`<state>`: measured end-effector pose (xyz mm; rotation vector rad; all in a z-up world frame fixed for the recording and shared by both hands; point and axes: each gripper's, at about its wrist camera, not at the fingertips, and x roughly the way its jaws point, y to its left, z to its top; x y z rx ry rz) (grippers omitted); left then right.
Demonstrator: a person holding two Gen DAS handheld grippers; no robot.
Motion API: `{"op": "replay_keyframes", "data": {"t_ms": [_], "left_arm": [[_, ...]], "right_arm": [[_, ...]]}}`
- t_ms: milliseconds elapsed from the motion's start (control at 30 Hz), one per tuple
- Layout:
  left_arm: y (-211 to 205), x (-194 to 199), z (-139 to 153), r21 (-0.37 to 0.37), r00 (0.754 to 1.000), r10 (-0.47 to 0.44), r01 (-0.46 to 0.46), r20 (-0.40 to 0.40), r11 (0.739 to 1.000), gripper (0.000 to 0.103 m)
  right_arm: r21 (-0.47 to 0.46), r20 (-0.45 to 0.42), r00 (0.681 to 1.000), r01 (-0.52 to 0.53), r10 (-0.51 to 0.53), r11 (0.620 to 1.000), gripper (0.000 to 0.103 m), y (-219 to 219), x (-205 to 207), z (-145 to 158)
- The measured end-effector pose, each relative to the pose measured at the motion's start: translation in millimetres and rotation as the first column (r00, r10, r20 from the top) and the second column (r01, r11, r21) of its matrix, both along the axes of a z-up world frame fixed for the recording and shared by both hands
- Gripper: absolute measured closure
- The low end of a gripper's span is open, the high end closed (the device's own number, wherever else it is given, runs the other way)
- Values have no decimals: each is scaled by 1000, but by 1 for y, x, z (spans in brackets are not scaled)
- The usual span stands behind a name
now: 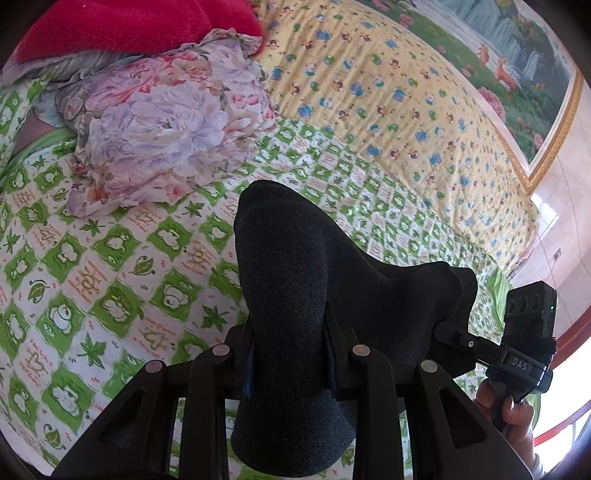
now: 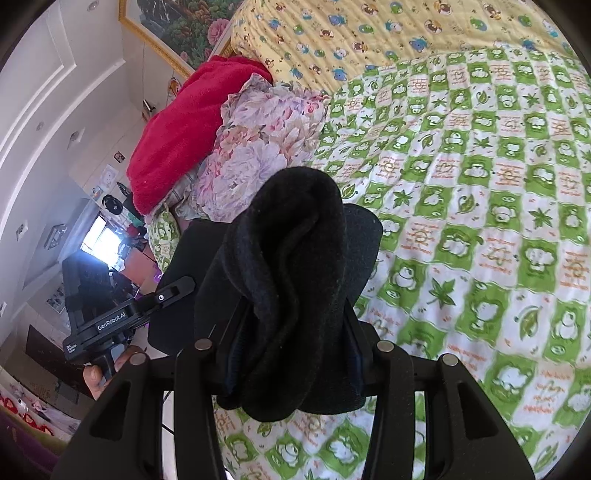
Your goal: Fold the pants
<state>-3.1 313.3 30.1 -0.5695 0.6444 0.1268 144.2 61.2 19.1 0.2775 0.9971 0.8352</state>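
Note:
The pants (image 1: 280, 251) are dark charcoal knit, held up over the bed between both grippers. In the left wrist view a thick bunch of the fabric stands between the fingers of my left gripper (image 1: 290, 332), which is shut on it. From there the cloth stretches right to my right gripper (image 1: 448, 332), held by a hand (image 1: 506, 410). In the right wrist view my right gripper (image 2: 293, 325) is shut on a rolled fold of the pants (image 2: 295, 229). My left gripper (image 2: 175, 290) holds the cloth at the left. Fabric hides the fingertips.
The bed has a green-and-white checked quilt (image 1: 92, 258) beneath me and a yellow cartoon-print sheet (image 1: 388, 92) farther back. A floral pillow (image 1: 159, 125) and a red blanket (image 1: 129, 26) lie piled at one side. A framed painting (image 1: 517, 74) hangs on the wall behind.

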Motion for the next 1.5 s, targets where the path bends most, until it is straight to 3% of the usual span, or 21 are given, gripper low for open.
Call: {"op": "replay_keyframes", "data": {"t_ms": [667, 833, 1133, 1300, 1500], "left_arm": [[37, 24, -18, -13, 996, 85, -85, -32, 996, 75], [46, 31, -27, -25, 995, 95, -96, -43, 995, 74], [46, 34, -51, -14, 991, 108, -110, -78, 994, 56], [42, 26, -43, 35, 987, 140, -137, -74, 990, 47], [44, 8, -34, 19, 987, 145, -144, -73, 989, 33]], "right_arm": [[-39, -27, 999, -44, 43, 998, 56, 43, 51, -27], [-50, -30, 998, -53, 51, 997, 51, 45, 62, -34], [-119, 14, 998, -52, 54, 992, 34, 32, 62, -47], [-113, 7, 999, -37, 38, 993, 30, 29, 60, -40], [-73, 17, 1000, -24, 26, 997, 19, 23, 51, -23]]}}
